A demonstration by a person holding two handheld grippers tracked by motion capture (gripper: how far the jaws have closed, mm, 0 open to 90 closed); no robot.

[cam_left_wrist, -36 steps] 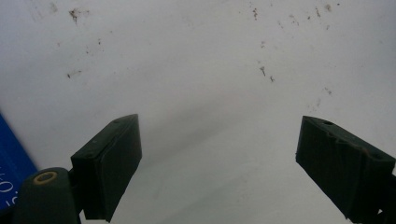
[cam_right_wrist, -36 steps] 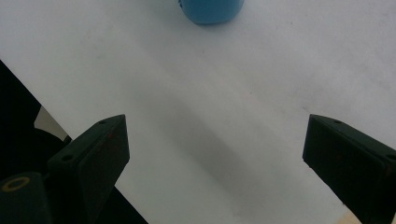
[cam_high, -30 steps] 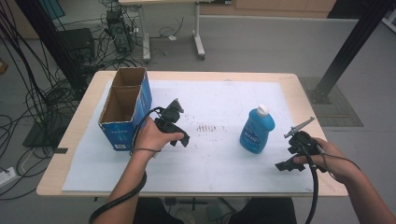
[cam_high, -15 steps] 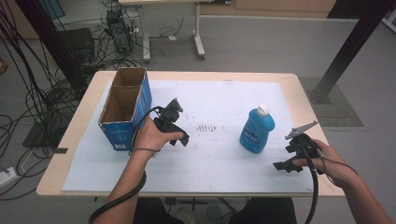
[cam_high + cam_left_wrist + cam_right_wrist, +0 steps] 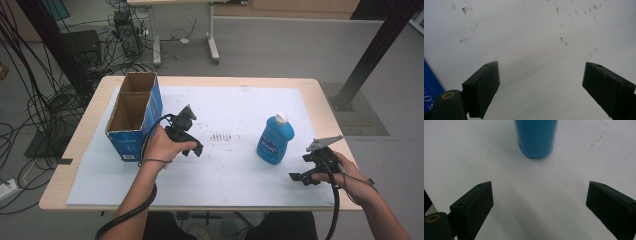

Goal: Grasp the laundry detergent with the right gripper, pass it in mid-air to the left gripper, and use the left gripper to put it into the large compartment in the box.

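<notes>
- Right gripper view: right tool (image 5: 537,207) jaws spread wide, nothing between them, just bare white sheet (image 5: 499,157). Blue bottle (image 5: 536,137) stands dead ahead, well apart from the tips. I read that as lined up for a grab on the lower body.
- High view, near edge: right tool (image 5: 306,176) sits low at the right front of the surface (image 5: 75,150), pointing left toward the bottle (image 5: 275,140). My right hand (image 5: 345,172) is behind it, cable trailing off the edge.
- Bottle is upright, white cap on, right of centre on the sheet, standing alone. Contents can't be judged through the blue plastic.
- Left gripper view: left tool (image 5: 541,85) jaws also spread, empty, over the speckled sheet. A sliver of the blue box (image 5: 431,87) shows at the lower left edge.
- High view: left tool (image 5: 192,145) is parked just beside the cardboard box (image 5: 135,112), left hand (image 5: 162,145) resting on the sheet. My guess: waiting there to steady the box or take a handover.
- Box is open-topped, blue sides, split into two compartments, near and far. Both look empty from above; the bottoms are in shadow.
- Box stands at the left edge of the sheet, well apart from the bottle, so any transfer crosses the middle of the surface.
- Far side: bare floor, cables, a second table's legs.
</notes>
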